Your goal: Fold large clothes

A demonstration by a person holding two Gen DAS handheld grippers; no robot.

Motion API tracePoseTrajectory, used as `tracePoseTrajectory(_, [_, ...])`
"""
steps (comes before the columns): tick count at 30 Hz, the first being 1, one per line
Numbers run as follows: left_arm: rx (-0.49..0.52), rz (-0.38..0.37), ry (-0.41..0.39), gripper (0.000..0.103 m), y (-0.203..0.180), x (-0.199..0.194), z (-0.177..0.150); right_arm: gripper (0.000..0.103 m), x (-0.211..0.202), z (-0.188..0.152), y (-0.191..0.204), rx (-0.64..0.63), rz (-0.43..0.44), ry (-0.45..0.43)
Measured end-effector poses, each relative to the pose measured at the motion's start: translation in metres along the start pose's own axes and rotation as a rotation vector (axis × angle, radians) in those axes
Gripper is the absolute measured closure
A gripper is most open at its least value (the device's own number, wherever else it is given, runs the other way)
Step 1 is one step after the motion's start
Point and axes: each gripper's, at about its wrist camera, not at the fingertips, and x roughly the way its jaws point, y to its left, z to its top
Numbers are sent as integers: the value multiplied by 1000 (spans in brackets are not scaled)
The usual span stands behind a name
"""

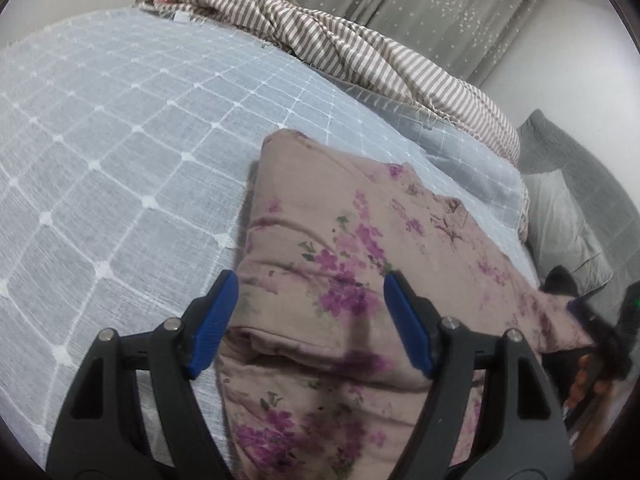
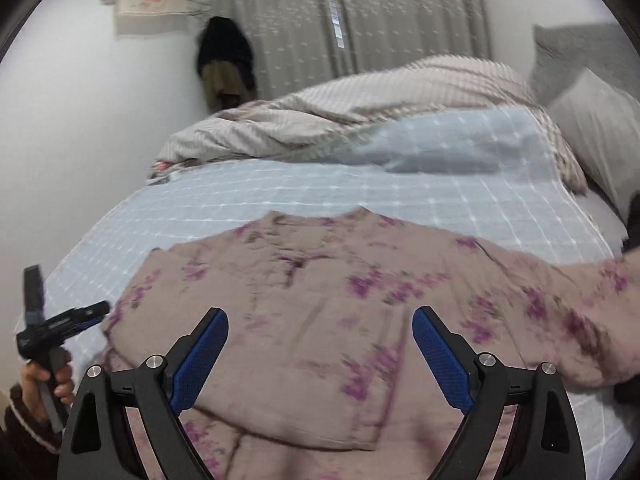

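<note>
A dusty-pink cotton garment printed with purple flowers (image 2: 320, 312) is spread on the near part of the bed, partly folded: one layer is seen doubled over along its near edge, while a sleeve (image 2: 580, 320) trails out to the right. The left gripper (image 1: 310, 312) is held above the folded left edge with its blue-padded fingers (image 1: 216, 320) wide apart and nothing between them; the right gripper (image 2: 320, 356) is likewise spread wide and empty over the middle of the cloth. A fold is judged to be under way, and the loose sleeve appears to need gathering next, which calls for a pinch near its end and a carry across the body. The garment is borne by a pale blue coverlet crossed with a white grid (image 1: 120, 140). Beyond it a crumpled brown-and-white striped quilt (image 1: 320, 40) is piled, with grey pillows (image 1: 560, 216) to the right and grey curtains (image 2: 340, 20) on the white wall.
</note>
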Motion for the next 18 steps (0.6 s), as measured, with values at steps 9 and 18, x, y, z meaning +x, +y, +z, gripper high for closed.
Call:
tracePoseTrajectory(9, [-57,-18,20,28,11,14,4,72,95,-43,-36,190,-14,275])
tracePoseTrajectory(18, [15,78,-46,65,-4,10,3,82,51,18,-19,58,-45,-11])
